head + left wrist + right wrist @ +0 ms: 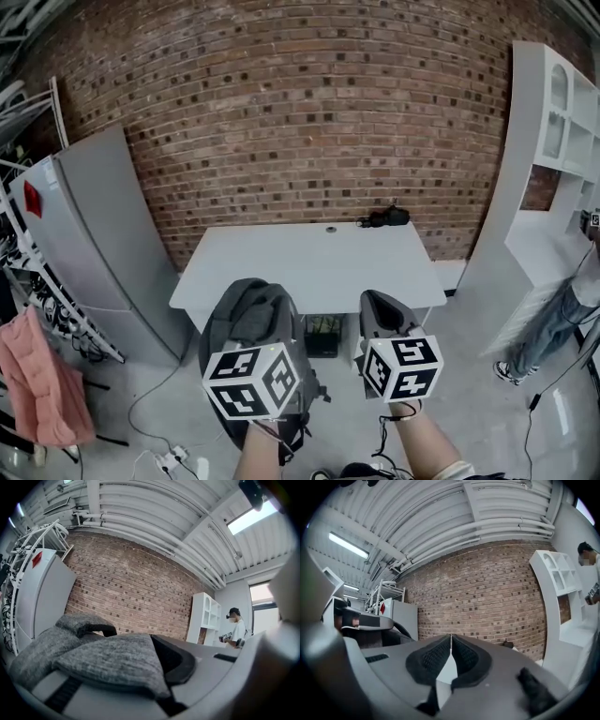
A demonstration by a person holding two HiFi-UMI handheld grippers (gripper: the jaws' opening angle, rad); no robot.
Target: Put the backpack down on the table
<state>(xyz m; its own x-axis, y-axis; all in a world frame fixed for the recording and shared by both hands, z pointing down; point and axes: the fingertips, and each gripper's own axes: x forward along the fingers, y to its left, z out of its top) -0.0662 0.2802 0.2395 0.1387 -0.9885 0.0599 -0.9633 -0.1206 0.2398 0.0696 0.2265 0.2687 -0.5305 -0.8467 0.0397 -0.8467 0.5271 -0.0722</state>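
As left hand-held gripper [161,662] pinches backpack [248,317], right hand-held gripper [451,645] pressed together, white table [309,261] fronts brick wall [300,122].

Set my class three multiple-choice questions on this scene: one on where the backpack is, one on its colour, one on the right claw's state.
1. Where is the backpack? A in front of the table; B on the table; C on the shelf.
2. What colour is the backpack? A red; B grey; C blue.
3. The right claw is: A open, empty; B shut on a strap; C shut, empty.
Key: 1 A, it hangs short of the table's near edge; 2 B, its fabric is grey; 3 C, its jaws meet with nothing between.
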